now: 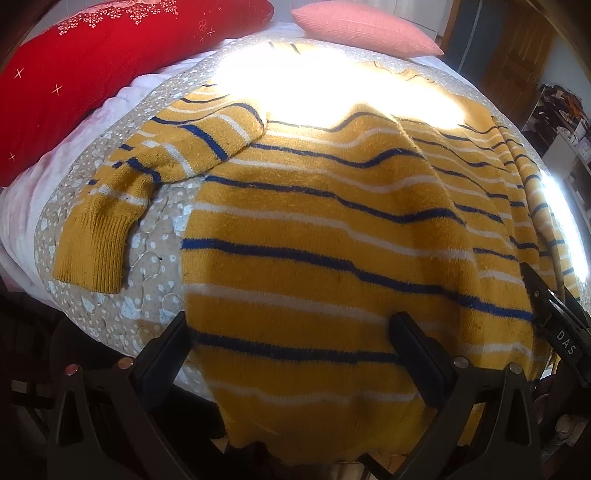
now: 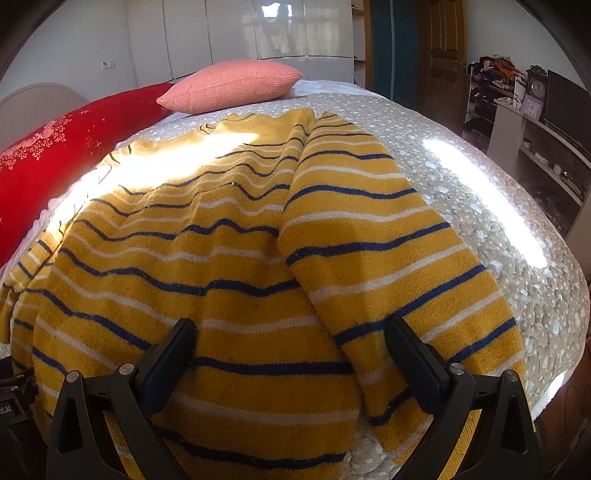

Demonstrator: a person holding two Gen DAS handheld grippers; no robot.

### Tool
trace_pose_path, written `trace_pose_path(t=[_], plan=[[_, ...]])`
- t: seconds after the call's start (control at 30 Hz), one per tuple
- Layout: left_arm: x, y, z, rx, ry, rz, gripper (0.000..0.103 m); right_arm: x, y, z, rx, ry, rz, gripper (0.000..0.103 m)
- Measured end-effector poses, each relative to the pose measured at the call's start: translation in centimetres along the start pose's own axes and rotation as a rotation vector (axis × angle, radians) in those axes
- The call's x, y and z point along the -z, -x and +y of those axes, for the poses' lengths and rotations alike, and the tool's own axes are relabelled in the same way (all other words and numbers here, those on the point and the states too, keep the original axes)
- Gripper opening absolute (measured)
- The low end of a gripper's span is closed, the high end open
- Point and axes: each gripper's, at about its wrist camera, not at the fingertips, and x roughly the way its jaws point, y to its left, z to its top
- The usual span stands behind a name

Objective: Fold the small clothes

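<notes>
A mustard-yellow knitted sweater (image 1: 317, 229) with blue and white stripes lies spread on the bed, its hem towards me. Its left sleeve (image 1: 122, 192) bends out over the quilt, cuff down. The right sleeve (image 2: 376, 254) lies folded in over the body. My left gripper (image 1: 291, 350) hovers open above the hem, one finger at the sweater's left edge, the other over the body. My right gripper (image 2: 291, 354) is also open, above the lower body and the folded sleeve; its black fingers (image 1: 550, 306) show at the right edge of the left wrist view. Nothing is held.
The sweater rests on a beige quilt with white spots (image 2: 480, 206). A red pillow (image 1: 74, 74) and a pink cushion (image 2: 232, 86) lie at the head of the bed. White wardrobes (image 2: 258, 33), a wooden door (image 2: 443, 48) and shelves with a clock (image 2: 535, 99) stand beyond. Bright sun patches cross the bed.
</notes>
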Motion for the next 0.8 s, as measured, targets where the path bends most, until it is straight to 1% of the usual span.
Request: trace_pose_path(t=[0.07, 0.13, 0.27, 0.5, 0.63, 0.67, 0.8], plan=[[-0.2, -0.1, 0.0, -0.003, 0.001, -0.005, 0.103, 0.2, -0.1, 0.4, 0.010, 0.003, -0.008, 0.103], [0.7, 0.5, -0.6, -0.011, 0.007, -0.015, 0.103, 0.2, -0.1, 0.4, 0.011, 0.005, -0.009, 0.103], [0.9, 0.6, -0.8, -0.011, 0.011, -0.023, 0.103, 0.3, -0.1, 0.4, 0.013, 0.006, -0.013, 0.103], [0.6, 0.8, -1.2, -0.029, -0.001, -0.029, 0.103, 0.3, 0.2, 0.7, 0.027, 0.007, -0.018, 0.103], [0.6, 0.7, -1.3, -0.032, 0.006, -0.051, 0.103, 0.8, 0.6, 0.9, 0.042, 0.011, -0.033, 0.103], [1.3, 0.8, -1.5, -0.034, 0.004, -0.059, 0.103, 0.9, 0.6, 0.9, 0.042, 0.011, -0.036, 0.103], [1.7, 0.9, -1.6, -0.041, 0.008, -0.088, 0.103, 1.2, 0.7, 1.0, 0.049, 0.012, -0.051, 0.103]])
